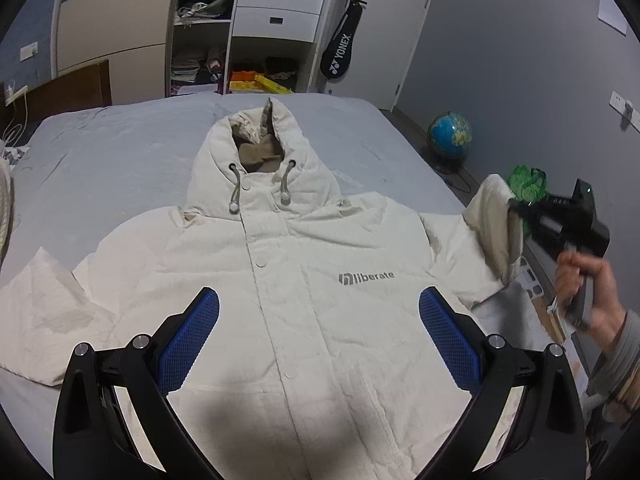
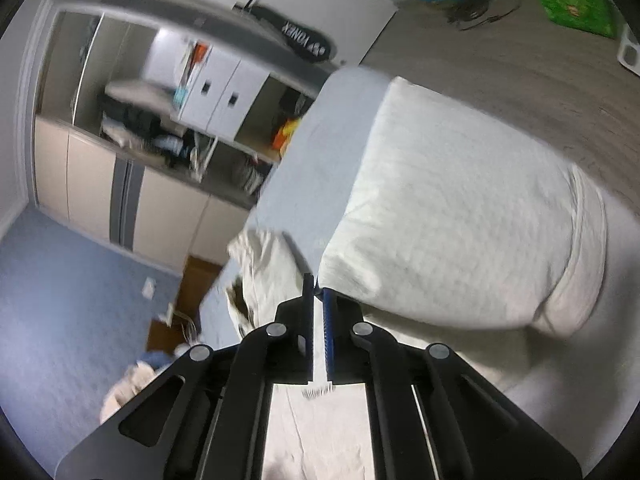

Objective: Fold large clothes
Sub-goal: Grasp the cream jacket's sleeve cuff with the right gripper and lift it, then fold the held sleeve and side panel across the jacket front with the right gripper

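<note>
Cream quilted hooded jacket (image 1: 304, 300) is spread face-up on the pale blue bed sheet (image 1: 100, 160), hood away and long axis running straight ahead of the left hand-held gripper (image 1: 319, 334), whose blue-padded jaws are held wide apart above the chest, gripping nothing. One puffy sleeve (image 1: 494, 224) is lifted at the bed's right edge, its cuff pinched between the closed jaws of the right hand-held gripper (image 2: 319, 316), the nearer one for folding it inward across the snap-buttoned front.
</note>
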Demonstrator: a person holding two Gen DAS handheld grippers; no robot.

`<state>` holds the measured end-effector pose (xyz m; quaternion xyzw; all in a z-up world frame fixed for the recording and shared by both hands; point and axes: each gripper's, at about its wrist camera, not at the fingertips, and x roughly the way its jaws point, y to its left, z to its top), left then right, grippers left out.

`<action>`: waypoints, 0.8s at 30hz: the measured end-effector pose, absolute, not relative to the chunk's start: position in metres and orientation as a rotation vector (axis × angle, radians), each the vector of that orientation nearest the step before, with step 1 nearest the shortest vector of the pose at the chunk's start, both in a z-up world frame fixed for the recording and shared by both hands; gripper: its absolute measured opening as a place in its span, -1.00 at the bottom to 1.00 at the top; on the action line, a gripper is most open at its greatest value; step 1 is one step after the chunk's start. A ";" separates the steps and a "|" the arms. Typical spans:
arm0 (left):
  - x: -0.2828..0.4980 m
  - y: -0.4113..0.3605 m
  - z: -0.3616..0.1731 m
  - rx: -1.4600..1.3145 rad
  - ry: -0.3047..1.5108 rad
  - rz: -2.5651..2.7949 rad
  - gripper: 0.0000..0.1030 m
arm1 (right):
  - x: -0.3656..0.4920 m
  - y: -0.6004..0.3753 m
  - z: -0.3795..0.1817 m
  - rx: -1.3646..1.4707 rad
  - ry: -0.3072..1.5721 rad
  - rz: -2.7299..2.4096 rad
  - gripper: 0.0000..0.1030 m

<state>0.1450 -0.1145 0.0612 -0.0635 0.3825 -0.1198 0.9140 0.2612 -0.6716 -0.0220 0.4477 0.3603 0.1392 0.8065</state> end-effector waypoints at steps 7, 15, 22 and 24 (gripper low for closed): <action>0.142 -0.110 0.064 -0.132 0.776 -0.243 0.87 | 0.242 -0.584 -0.031 0.785 0.884 0.424 -1.00; 0.145 -0.102 0.060 -0.146 0.795 -0.212 0.87 | 0.214 -0.484 -0.049 0.687 0.984 0.584 -1.00; 0.145 -0.100 0.056 -0.143 0.810 -0.208 0.87 | 0.211 -0.521 -0.065 0.764 1.013 0.417 -0.63; 0.146 -0.102 0.055 -0.142 0.816 -0.211 0.87 | 0.207 -0.548 -0.066 0.804 0.981 0.362 -0.08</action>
